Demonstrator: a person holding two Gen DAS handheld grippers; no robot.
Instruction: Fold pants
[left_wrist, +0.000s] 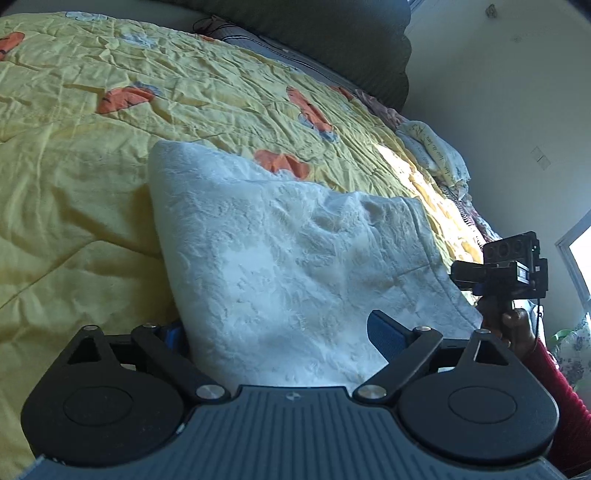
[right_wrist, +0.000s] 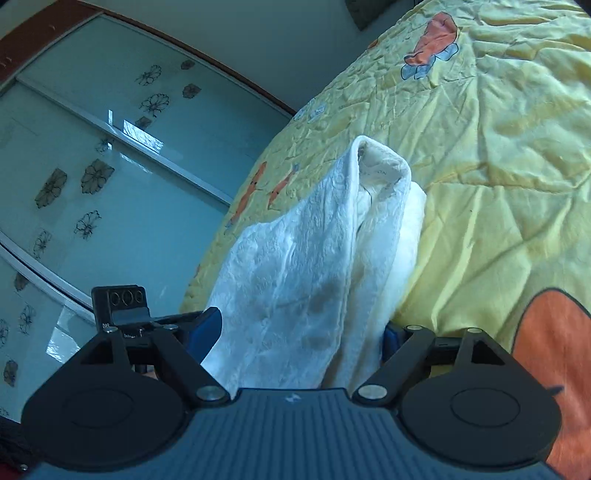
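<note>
Daylight does all the work here, coming from a window (left_wrist: 581, 258) at the right edge of the left wrist view, blown out to pure white. A hot sunlit streak crosses the yellow quilt (left_wrist: 92, 166) beside it, while the rest sits in soft shade. The white pants (left_wrist: 280, 266) show gentle mottled shadows. In the right wrist view everything goes cooler and bluish, with glare patches on the glass wardrobe doors (right_wrist: 110, 166). Heavy fisheye bending at the edges, dark corners, slightly soft focus up close.
</note>
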